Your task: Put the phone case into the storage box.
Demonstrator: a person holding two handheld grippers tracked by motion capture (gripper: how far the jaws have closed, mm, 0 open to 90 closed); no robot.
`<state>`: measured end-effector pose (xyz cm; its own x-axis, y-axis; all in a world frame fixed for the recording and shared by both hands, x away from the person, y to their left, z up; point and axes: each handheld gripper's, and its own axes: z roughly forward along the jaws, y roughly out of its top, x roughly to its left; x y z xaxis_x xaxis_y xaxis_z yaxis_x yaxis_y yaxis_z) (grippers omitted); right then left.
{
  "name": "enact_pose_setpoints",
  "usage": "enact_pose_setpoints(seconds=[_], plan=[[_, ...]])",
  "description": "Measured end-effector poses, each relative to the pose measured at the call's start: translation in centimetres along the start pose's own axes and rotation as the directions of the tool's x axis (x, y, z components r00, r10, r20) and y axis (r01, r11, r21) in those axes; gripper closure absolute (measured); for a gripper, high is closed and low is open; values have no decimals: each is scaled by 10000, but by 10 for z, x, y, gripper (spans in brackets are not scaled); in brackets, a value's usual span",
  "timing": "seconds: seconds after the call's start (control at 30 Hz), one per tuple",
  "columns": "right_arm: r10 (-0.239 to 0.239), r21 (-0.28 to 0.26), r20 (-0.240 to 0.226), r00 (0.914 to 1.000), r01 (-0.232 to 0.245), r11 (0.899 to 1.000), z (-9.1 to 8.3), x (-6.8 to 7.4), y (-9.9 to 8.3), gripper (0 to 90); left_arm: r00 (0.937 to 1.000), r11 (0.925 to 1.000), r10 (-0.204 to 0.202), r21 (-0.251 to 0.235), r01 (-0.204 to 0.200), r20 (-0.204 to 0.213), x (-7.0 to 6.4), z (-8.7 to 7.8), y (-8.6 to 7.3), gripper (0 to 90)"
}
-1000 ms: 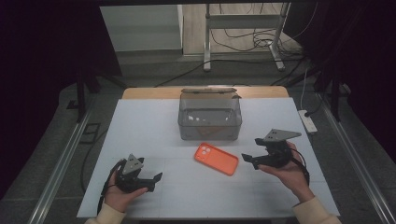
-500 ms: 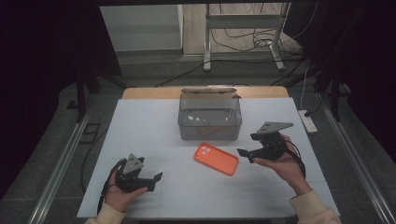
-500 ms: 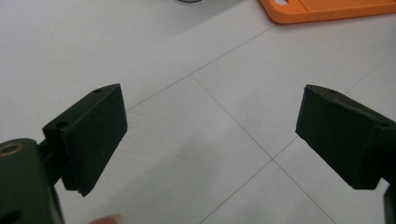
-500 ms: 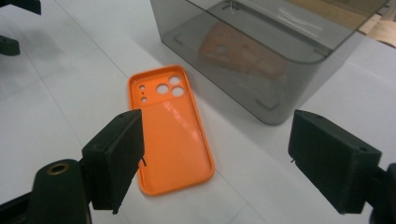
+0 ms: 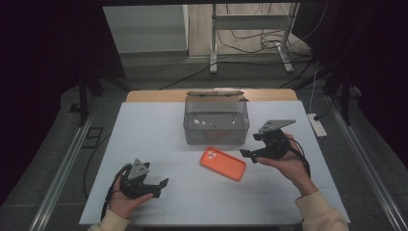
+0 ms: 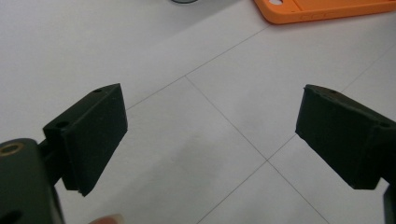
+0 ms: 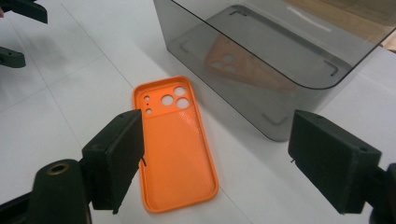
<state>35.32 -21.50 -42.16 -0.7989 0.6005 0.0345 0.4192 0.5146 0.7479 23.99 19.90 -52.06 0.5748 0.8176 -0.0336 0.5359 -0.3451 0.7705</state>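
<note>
High view: a white table carries an orange phone case lying flat with its hollow side up, just at 6 o'clock of a smoky clear plastic box. No brand, label or readable writing shows on the case, the box or the grippers. The right gripper is held just at 3 o'clock of the case, its tips near the case's edge but apart from it; whether they are above the table or on it cannot be told here. The left gripper rests well apart at 8 o'clock of the case, near the table's front edge.

Right gripper view: the jaws stand spread wide with nothing between them; the case lies beyond them, toward 11 o'clock, its camera cut-outs at the far end. The left jaw overlaps the case's near long edge. The box is cut off at the top and right edges, and an orange reflection shows in its wall.

Left gripper view: jaws spread, empty, over bare table; a corner of the case shows at 1 o'clock, cut off by the frame.
</note>
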Motion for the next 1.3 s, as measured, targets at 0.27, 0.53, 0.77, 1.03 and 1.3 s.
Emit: enact_pose_setpoints(seconds=[0.27, 0.53, 0.77, 1.03, 1.3], plan=[[-94, 267, -152, 9998, 98, 9996, 5, 2, 8, 191, 10000, 10000, -3, -15, 3, 16, -1, 0, 0, 87], [-214, 466, -359, 9991, 230, 9986, 15, 3, 14, 188, 10000, 10000, 69, 22, -69, -20, -1, 0, 0, 87], [-182, 658, -492, 9986, 215, 9976, 23, 2, 17, 188, 9998, 9998, 191, 17, -191, -6, -3, 0, 2, 87], [-104, 1014, -452, 9989, 150, 9947, 31, -2, 19, 197, 9997, 9996, 263, 57, -263, 21, -4, 1, 2, 87], [-95, 1118, -600, 9982, 162, 9936, 39, -3, 23, 202, 9997, 9997, 243, 70, -244, 13, -3, 2, 1, 87]])
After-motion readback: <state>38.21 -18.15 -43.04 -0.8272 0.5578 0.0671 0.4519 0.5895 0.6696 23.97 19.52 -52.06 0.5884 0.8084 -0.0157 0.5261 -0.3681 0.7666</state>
